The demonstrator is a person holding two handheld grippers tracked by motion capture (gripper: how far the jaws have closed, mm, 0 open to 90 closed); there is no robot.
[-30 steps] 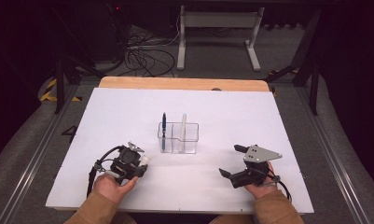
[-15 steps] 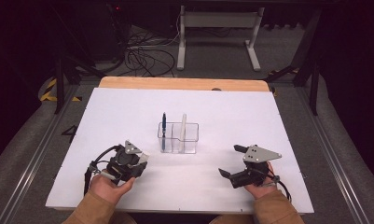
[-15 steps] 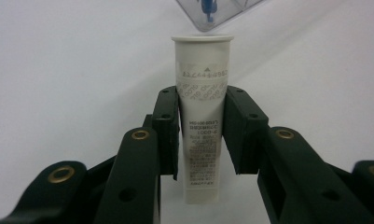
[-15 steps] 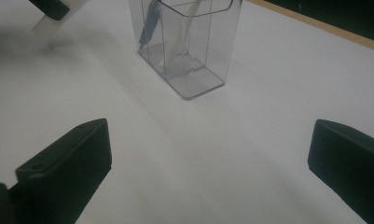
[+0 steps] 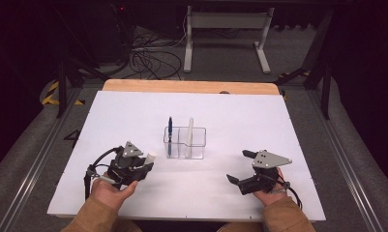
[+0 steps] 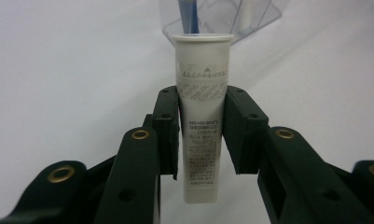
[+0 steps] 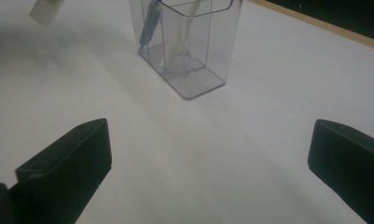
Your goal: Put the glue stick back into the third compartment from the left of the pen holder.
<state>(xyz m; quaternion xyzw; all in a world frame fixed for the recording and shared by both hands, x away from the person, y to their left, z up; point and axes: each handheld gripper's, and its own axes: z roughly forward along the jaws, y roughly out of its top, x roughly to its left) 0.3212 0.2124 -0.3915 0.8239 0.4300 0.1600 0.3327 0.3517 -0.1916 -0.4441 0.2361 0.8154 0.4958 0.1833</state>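
My left gripper (image 5: pixel 145 165) is shut on a white tube (image 6: pixel 203 116), gripping its middle, with the flat wide end pointing at the clear holder (image 6: pixel 222 18). From above, the tube's tip (image 5: pixel 151 156) pokes out just left of the clear two-compartment holder (image 5: pixel 185 143) at the table's centre. A blue pen-like stick (image 5: pixel 170 130) stands in its left compartment and a white stick (image 5: pixel 190 130) in its right. My right gripper (image 5: pixel 240 166) hovers open at the front right, nothing between its jaws (image 7: pixel 208 154), facing the holder (image 7: pixel 187 42).
A white sheet (image 5: pixel 133 111) covers the table, with a wooden strip (image 5: pixel 182 86) along the far edge. Cables and a desk frame lie on the floor beyond. The tube's tip (image 7: pixel 45 11) shows at the upper left of the right gripper view.
My left hand has lifted slightly off the table with the tube still held. The right hand has stayed put.
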